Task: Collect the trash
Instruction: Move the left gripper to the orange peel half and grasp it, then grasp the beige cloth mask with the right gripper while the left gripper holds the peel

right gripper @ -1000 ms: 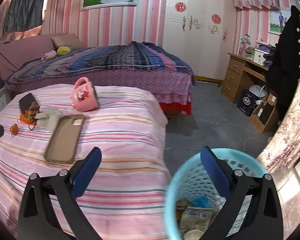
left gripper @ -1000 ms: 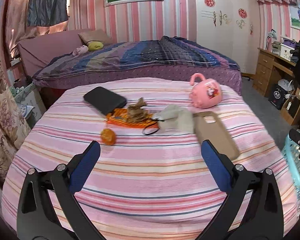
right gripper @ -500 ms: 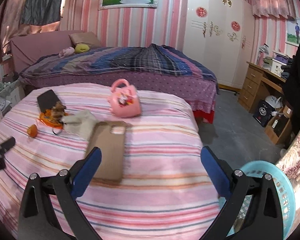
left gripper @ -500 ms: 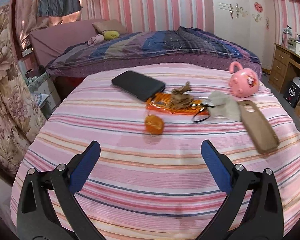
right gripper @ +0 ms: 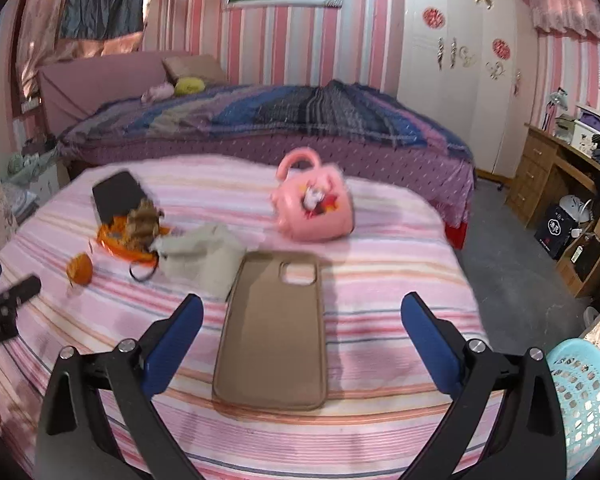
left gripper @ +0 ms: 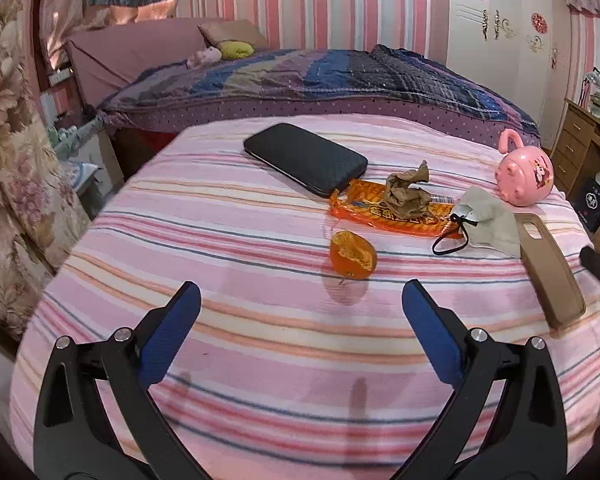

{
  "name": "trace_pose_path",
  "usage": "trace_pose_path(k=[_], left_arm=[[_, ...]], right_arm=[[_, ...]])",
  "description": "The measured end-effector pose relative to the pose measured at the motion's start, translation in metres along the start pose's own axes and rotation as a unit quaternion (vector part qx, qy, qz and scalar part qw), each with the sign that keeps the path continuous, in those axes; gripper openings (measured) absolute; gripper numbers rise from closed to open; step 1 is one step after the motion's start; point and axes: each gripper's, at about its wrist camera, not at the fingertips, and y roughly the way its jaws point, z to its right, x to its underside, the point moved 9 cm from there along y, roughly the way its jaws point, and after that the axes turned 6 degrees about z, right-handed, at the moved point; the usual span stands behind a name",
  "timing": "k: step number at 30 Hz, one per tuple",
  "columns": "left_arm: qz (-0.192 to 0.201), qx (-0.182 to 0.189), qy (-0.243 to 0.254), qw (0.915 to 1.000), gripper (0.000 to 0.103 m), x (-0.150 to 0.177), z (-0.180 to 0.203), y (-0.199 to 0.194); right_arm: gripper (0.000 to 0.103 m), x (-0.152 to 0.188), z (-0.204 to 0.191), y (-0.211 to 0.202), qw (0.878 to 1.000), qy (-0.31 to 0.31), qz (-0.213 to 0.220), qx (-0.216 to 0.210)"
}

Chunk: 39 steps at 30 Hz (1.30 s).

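Both tools are released and hold nothing: left gripper (left gripper: 300,316) hangs just short of the orange peel (left gripper: 353,255) on the striped bed (left gripper: 220,340); right gripper (right gripper: 302,328) hovers above the phone case (right gripper: 274,332). Recommended: straddle the peel alone, avoiding the wrapper (left gripper: 388,214) beyond, then carry it to the blue basket (right gripper: 584,396).

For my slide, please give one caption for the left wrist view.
Open left tool above the striped bed, facing an orange peel, snack wrapper and crumpled paper.

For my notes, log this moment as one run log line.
left claw open, aimed at orange peel | right claw open over phone case | wrapper on bed | basket right
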Motion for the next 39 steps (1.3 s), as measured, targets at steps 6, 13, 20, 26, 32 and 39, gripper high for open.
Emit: trace_pose_path(k=[6, 13, 20, 26, 32, 39], left_arm=[[-0.014, 0.009, 0.011, 0.9998, 0.091, -0.004, 0.017, 0.024], [-0.036, 0.009, 0.035, 0.9987, 0.069, -0.003, 0.032, 0.050], [-0.062, 0.034, 0.029, 0.9971, 0.033, 0.003, 0.039, 0.060], [-0.054, 0.032, 0.028, 0.9977, 0.030, 0.004, 0.034, 0.054], [-0.042, 0.004, 0.028, 0.9987, 0.029, 0.000, 0.003, 0.039], [-0.011, -0.023, 0.002, 0.9997, 0.029, -0.022, -0.034, 0.020]], right_arm=[[0.097, 0.010, 0.000, 0.012, 1.000, -0.010, -0.015, 0.010], [0.097, 0.015, 0.014, 0.024, 1.000, 0.006, -0.022, 0.019], [0.097, 0.014, 0.016, 0.031, 0.999, 0.007, -0.027, 0.022], [0.097, 0.013, 0.010, 0.033, 0.999, 0.004, -0.029, 0.022], [0.097, 0.008, -0.010, 0.032, 1.000, -0.012, -0.023, 0.003], [0.097, -0.004, -0.037, 0.054, 0.998, 0.018, -0.041, -0.050]])
